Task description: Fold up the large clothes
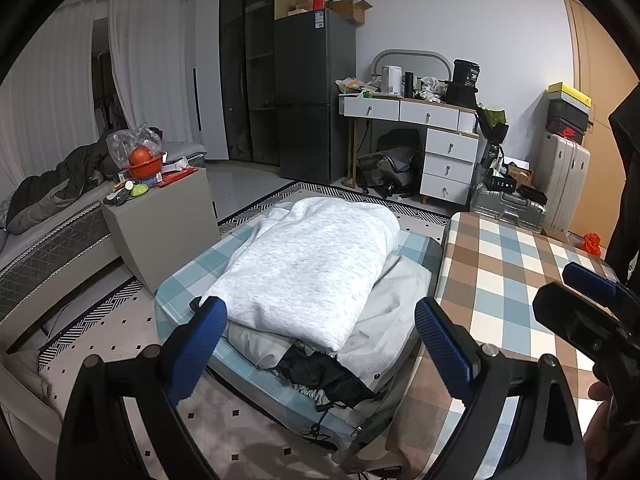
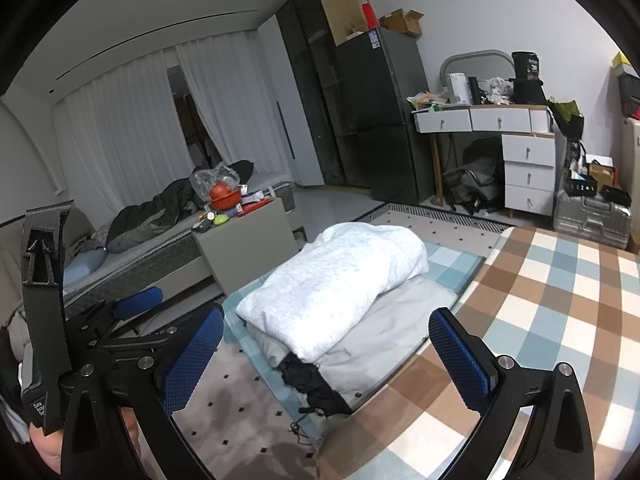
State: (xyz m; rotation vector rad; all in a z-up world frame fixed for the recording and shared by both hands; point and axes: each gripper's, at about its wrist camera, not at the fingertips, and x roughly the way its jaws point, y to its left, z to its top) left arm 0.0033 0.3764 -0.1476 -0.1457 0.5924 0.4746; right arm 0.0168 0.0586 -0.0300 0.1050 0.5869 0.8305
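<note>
A folded light grey garment point(image 1: 312, 264) point(image 2: 340, 280) tops a pile on a low surface covered in blue-checked cloth point(image 1: 192, 276) point(image 2: 452, 260). Under it lie a pale garment point(image 1: 384, 320) point(image 2: 384, 332) and a crumpled black one point(image 1: 320, 376) point(image 2: 308, 380). My left gripper point(image 1: 320, 340) hangs open in front of the pile, above its near end, holding nothing. My right gripper point(image 2: 328, 348) is also open and empty, just right of the left one. In the right wrist view, one of the left gripper's blue fingers point(image 2: 138, 302) shows at the left.
A table with a brown and blue checked cloth point(image 1: 520, 280) point(image 2: 560, 300) borders the pile on the right. A grey bedside cube point(image 1: 168, 224) with clutter stands left of it, beside a bed point(image 1: 60, 208). A fridge point(image 1: 316, 92), white desk point(image 1: 448, 148) and suitcases point(image 1: 564, 184) line the far wall.
</note>
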